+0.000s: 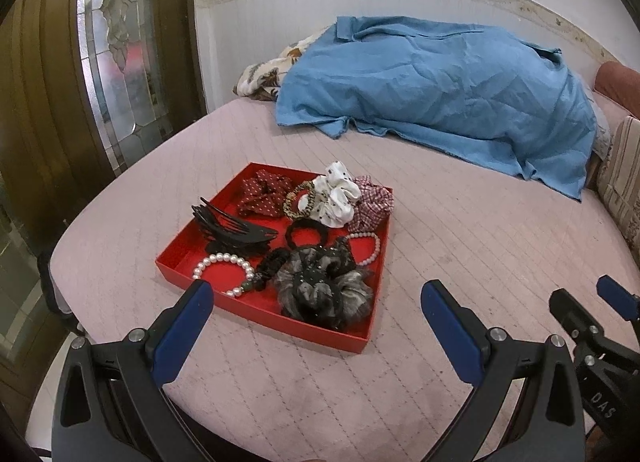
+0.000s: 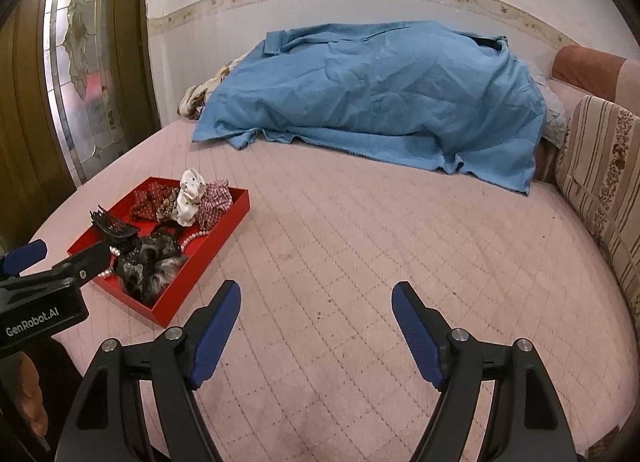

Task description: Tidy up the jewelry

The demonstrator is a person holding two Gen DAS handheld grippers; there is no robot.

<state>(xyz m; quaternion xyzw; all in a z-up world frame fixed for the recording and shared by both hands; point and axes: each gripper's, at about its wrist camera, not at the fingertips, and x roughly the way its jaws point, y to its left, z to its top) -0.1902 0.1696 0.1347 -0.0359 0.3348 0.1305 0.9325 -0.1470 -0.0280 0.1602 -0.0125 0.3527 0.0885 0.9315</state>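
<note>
A red tray lies on the pink quilted bed, filled with hair things and jewelry: a black claw clip, a pearl bracelet, a second thin pearl bracelet, a grey furry scrunchie, red dotted, white and checked scrunchies. My left gripper hovers open just before the tray's near edge, nothing between its blue pads. My right gripper stands open over bare quilt to the tray's right, also holding nothing.
A blue sheet covers a heap at the back of the bed. A striped cushion lines the right side. A wooden door with leaded glass stands to the left. The bed's near edge curves below both grippers.
</note>
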